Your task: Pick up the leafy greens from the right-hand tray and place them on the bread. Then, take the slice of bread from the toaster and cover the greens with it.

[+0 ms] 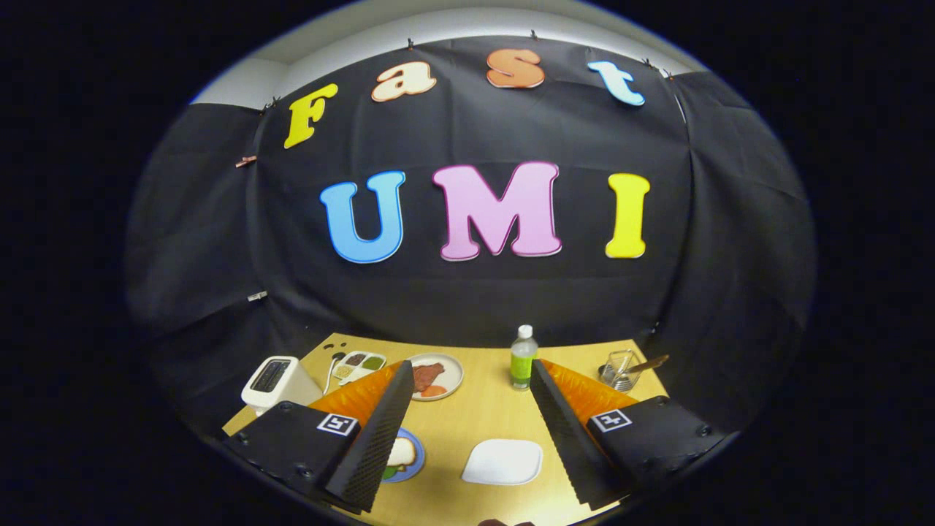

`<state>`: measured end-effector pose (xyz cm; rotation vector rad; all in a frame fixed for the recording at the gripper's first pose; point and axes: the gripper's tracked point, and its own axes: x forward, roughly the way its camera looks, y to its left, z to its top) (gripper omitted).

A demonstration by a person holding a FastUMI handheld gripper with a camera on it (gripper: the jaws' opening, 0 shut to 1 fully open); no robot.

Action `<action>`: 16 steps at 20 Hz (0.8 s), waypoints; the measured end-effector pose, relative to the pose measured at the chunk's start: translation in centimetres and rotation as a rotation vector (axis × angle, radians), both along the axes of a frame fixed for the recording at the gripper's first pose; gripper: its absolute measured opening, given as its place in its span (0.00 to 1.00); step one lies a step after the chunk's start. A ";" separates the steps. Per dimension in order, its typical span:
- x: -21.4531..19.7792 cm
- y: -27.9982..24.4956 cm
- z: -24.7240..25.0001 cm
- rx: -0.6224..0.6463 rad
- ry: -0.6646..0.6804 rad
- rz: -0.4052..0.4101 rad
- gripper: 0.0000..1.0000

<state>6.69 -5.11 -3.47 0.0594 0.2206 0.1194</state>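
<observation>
Your gripper [467, 409] hangs high above the wooden table [482, 416] with its fingers spread wide and holding nothing, a good height for surveying the layout before you commit to a reach.

Nearest you, low in the frame between the fingers, lies a white tray [502, 462], and it looks bare from here. Just left of it, half hidden behind your left finger, a blue plate [410, 454] carries a slice of bread [403, 453] with what seems to be a bit of green [389, 472] tucked at its lower edge. The finger covers most of it, so you can't be sure whether those are the leafy greens already laid on.

Farther back, left of centre, a round plate [437, 376] holds reddish slices, and beside it sits a small divided dish [359, 365] of condiments. The white toaster [276, 381] stands at the far left, slot upward for a pull from above. A green bottle [523, 358] stands mid-table, and a wire holder [621, 371] sits at the right.
</observation>
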 end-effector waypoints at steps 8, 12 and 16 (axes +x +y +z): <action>-2.0 -5.4 -2.2 -0.006 -0.045 -0.087 0.99; -1.6 -7.3 -4.0 0.017 -0.008 -0.101 0.99; -1.4 -7.8 -5.4 0.017 0.027 -0.087 0.99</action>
